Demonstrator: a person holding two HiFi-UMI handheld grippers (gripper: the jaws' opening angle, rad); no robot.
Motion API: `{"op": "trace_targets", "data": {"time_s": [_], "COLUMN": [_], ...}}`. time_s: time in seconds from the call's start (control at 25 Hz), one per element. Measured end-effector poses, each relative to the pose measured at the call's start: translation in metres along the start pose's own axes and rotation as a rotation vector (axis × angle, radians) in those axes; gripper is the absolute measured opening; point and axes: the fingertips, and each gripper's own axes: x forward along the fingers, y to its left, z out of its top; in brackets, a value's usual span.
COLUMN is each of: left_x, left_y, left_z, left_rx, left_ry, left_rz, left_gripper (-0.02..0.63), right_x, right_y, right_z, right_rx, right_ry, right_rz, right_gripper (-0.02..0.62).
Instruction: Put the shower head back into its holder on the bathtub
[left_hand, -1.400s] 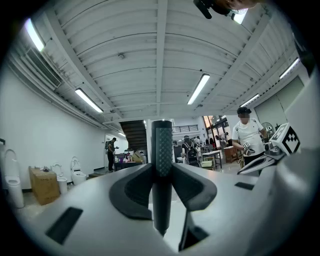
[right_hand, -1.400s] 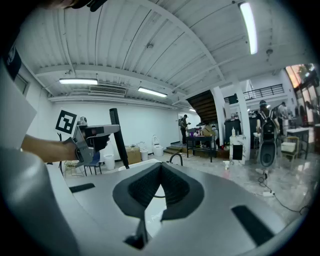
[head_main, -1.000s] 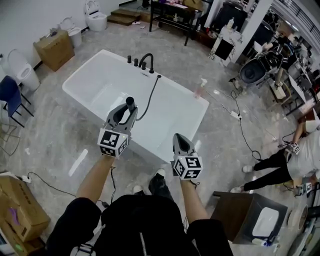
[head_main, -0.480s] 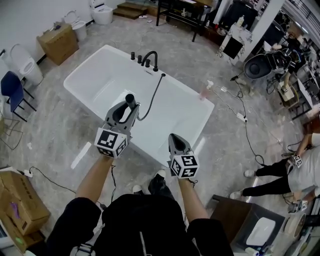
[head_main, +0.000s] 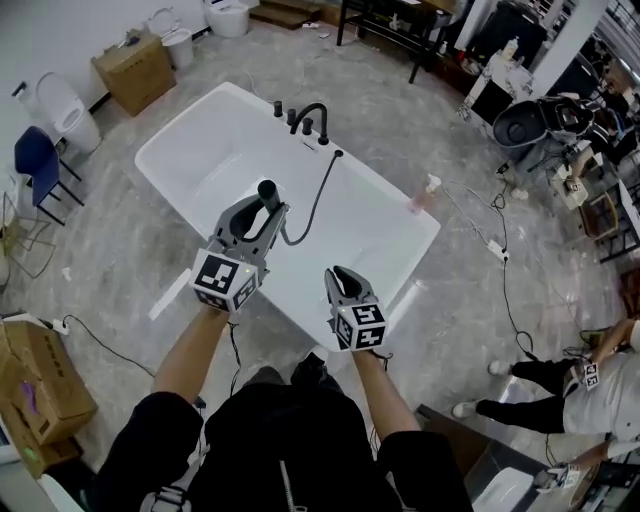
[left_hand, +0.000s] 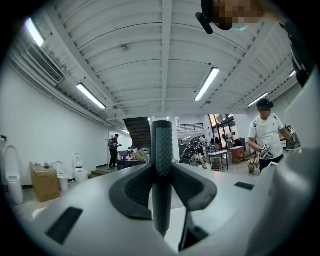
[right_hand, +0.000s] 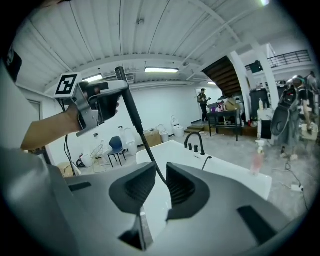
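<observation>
White bathtub (head_main: 220, 170) on grey floor. Left claw (head_main: 264, 208), over the tub's near side, clamps the black shower head (head_main: 268, 191) upright. Right claw (head_main: 337, 273), just right, nearer, has just been opening to a narrow, empty gap.

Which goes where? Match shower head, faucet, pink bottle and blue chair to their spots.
1 shower head
2 faucet
3 pink bottle
4 blue chair

a on the floor, left of the bathtub
b on the bathtub's far rim
c clamped in the left gripper
d at the bathtub's right end

Pairs: 1-c, 2-b, 3-d, 4-a
</observation>
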Motion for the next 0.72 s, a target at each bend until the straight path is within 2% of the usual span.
{"op": "trace_targets", "data": {"time_s": [0.36, 0.72], "left_x": [0.031, 0.07], "left_y": [0.01, 0.063], "left_z": [-0.04, -0.077], "left_rx": [-0.019, -0.051], "left_ry": [0.06, 0.089], "left_rz": [0.031, 0.004], "left_gripper": [0.137, 0.137], "right_x": [0.03, 0.099], "right_y": [-0.039, -0.06], "right_z": [-0.013, -0.008], "right_rx": [0.025, 0.051], "right_ry": [0.061, 0.111], "right_rz": [0.026, 0.002], "right_gripper": [0.092, 0.109]}}
